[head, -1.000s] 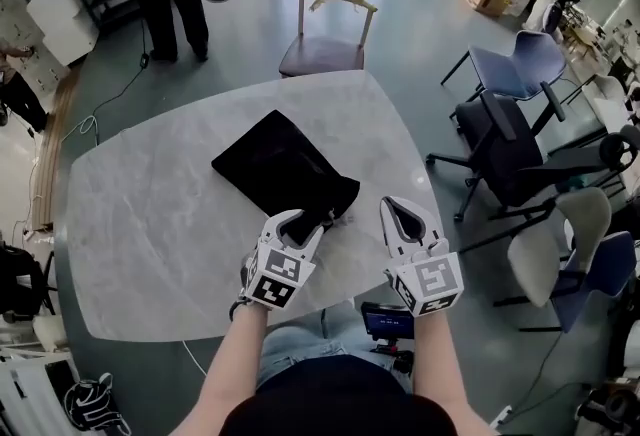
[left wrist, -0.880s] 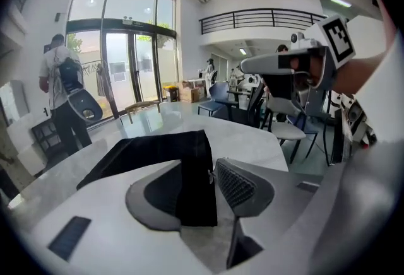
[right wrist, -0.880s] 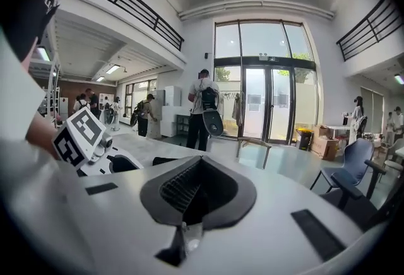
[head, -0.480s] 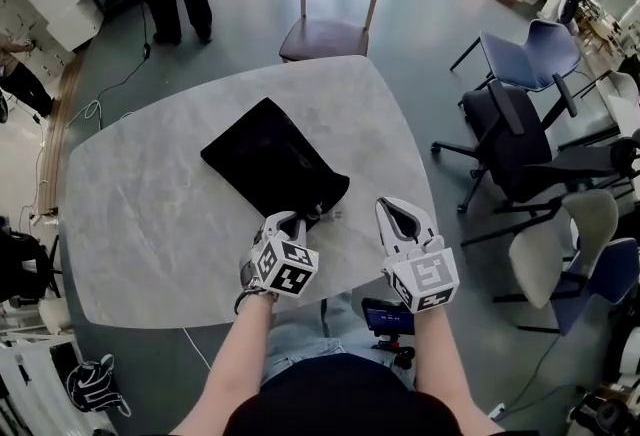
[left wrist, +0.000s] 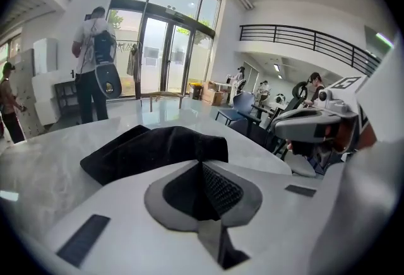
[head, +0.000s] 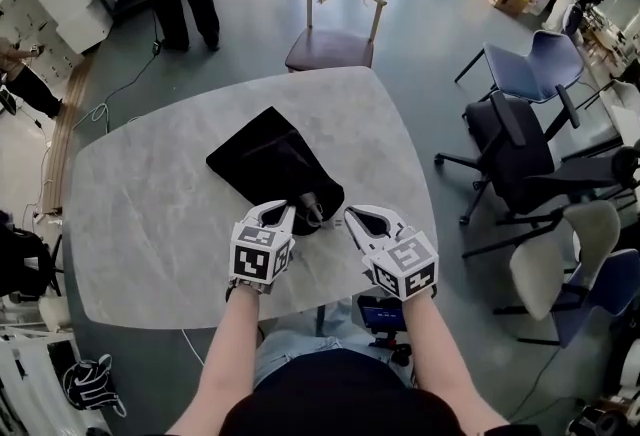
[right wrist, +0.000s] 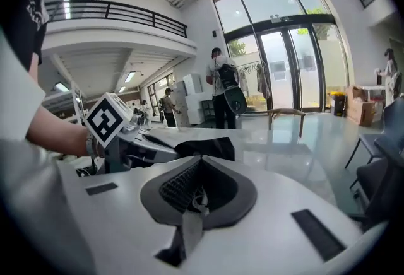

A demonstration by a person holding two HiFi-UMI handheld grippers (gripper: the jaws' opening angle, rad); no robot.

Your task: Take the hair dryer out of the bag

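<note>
A pale marble table (head: 150,224) in a glass-fronted hall bears a black cloth bag (head: 262,156), and both hand-held grippers are at the bag's near end.
The bag lies flat near the table's middle with its mouth turned toward the person. A small grey part shows in that mouth, apparently the hair dryer (head: 310,208), with the rest of it inside. The left gripper (head: 283,211) sits at the left of the mouth; its jaws have just been closing and now pinch the bag's black edge, which creases up to their tips. The right gripper (head: 352,217) rests just beside the mouth on the right, its jaws pressed together with no cloth between them. A wooden chair (head: 335,24) stands at the far side of the table, and office chairs (head: 520,139) stand to the right.
</note>
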